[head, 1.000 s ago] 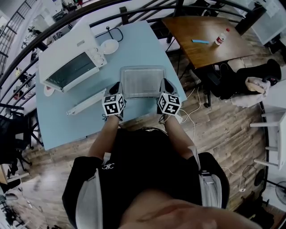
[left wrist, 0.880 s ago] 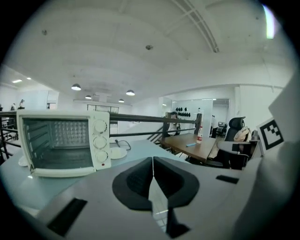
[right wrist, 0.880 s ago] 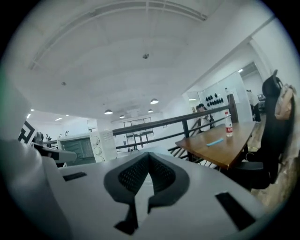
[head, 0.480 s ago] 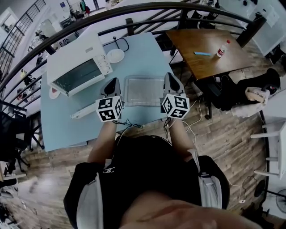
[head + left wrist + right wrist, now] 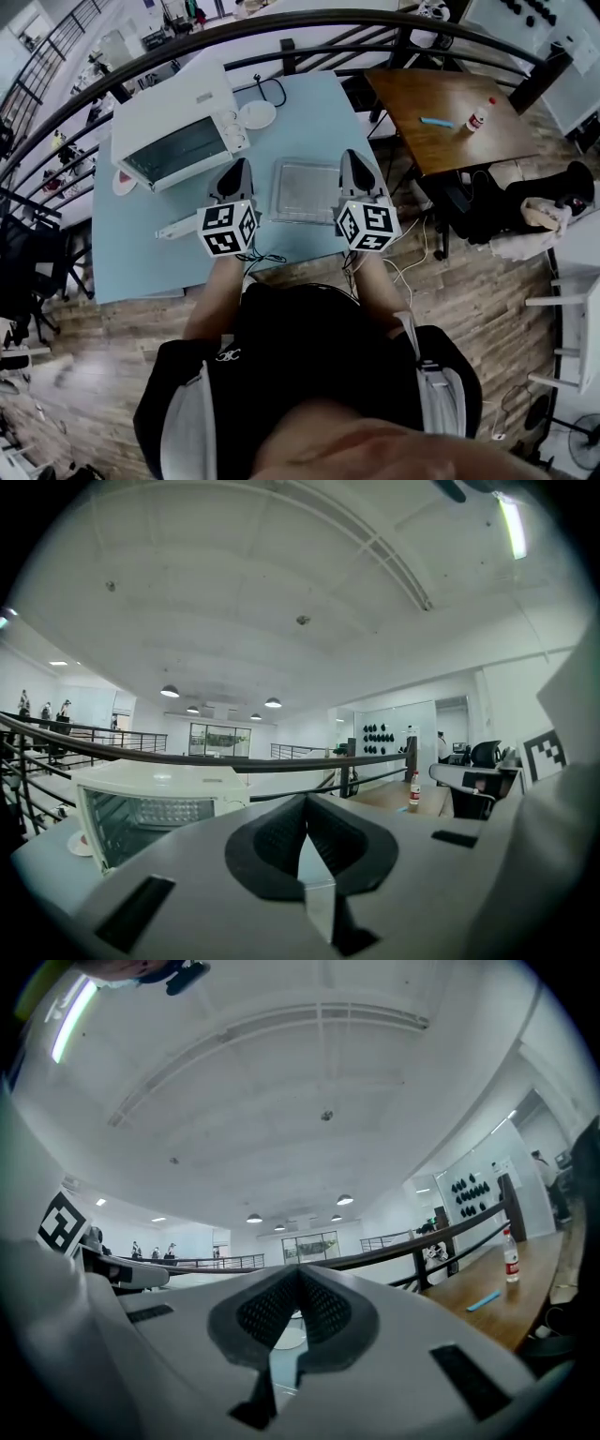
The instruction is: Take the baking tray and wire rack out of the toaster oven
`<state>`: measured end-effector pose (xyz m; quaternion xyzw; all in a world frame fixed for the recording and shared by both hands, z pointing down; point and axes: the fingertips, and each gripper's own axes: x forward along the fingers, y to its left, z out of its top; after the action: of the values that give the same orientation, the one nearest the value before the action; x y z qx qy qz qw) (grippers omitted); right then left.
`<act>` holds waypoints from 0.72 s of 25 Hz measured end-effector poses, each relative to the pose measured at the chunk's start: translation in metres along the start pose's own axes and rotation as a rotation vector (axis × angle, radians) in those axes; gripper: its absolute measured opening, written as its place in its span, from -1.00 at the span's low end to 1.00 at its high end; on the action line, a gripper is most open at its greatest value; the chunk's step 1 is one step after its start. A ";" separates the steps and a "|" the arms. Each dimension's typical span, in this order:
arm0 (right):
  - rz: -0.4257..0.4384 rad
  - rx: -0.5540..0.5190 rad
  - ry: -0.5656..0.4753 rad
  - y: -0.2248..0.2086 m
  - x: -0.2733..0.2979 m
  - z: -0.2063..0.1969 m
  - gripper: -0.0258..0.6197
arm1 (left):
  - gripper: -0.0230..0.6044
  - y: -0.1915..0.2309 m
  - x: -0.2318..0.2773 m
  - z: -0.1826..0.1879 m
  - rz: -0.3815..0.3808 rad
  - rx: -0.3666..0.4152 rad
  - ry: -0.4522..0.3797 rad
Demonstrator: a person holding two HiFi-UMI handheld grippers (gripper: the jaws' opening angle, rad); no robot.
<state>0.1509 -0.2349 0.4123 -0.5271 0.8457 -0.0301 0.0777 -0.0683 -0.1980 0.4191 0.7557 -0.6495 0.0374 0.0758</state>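
Wooden plank floor [image 5: 473, 314], brown side table [image 5: 422, 92], black curved railing [image 5: 328, 14].

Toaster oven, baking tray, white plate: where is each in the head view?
toaster oven [image 5: 178, 148], head view, on its glass door.
baking tray [image 5: 307, 192], head view, middle of its floor.
white plate [image 5: 257, 114], head view, its centre.

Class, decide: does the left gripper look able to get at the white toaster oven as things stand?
Probably yes: only bare light-blue table lies between the left gripper and the white toaster oven.
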 end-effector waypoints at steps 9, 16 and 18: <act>0.195 0.016 0.011 0.087 0.041 -0.010 -0.92 | -0.88 0.072 -0.046 -0.006 0.164 -0.034 -0.004; 0.320 0.029 0.028 0.157 0.072 -0.020 -0.92 | -0.88 0.125 -0.077 -0.003 0.266 -0.035 -0.015; 0.343 0.033 0.031 0.172 0.080 -0.020 -0.92 | -0.88 0.138 -0.083 -0.002 0.286 -0.042 -0.019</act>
<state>-0.0400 -0.2311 0.4015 -0.3730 0.9238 -0.0381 0.0773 -0.2174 -0.1363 0.4175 0.6539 -0.7519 0.0270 0.0795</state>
